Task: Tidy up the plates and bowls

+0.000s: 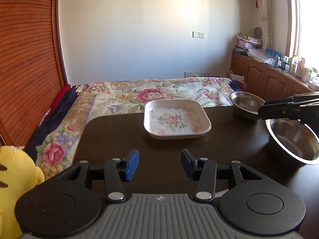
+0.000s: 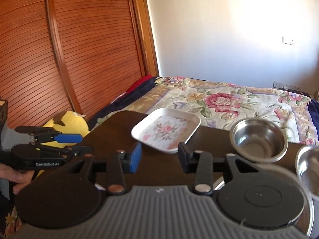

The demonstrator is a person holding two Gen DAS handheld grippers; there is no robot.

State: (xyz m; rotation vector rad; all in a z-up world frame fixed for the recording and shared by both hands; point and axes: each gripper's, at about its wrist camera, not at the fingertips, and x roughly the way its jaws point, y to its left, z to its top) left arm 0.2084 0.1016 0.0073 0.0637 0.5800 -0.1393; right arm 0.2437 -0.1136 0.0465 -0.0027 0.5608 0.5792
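Plush yellow fabric of a soft toy (image 1: 16, 179) sits off to the left gripper's left, beside the floral bedspread (image 1: 155, 93) that runs behind the dark table (image 1: 111, 139). The left gripper (image 1: 159, 164) hovers over the near part of that table with its blue-padded fingers (image 1: 131, 165) spread apart and nothing between them. Straight ahead of it, a little beyond the fingertips, lies the square white plate (image 1: 177, 121) with a rose pattern, flat on the table. Further right and farther back stands a small steel bowl (image 1: 246, 104), and nearer on the right a larger steel bowl (image 1: 293, 141) sits close to the table edge. The right gripper (image 2: 159, 156) reaches in from the right between these two bowls in the left wrist view; in its own view its fingers are likewise parted and hold nothing, with the plate ahead between them, the small bowl ahead to its right, and part of another steel rim at its far right. A hand (image 2: 14, 176) grips the left tool's handle at the left edge of the right wrist view.
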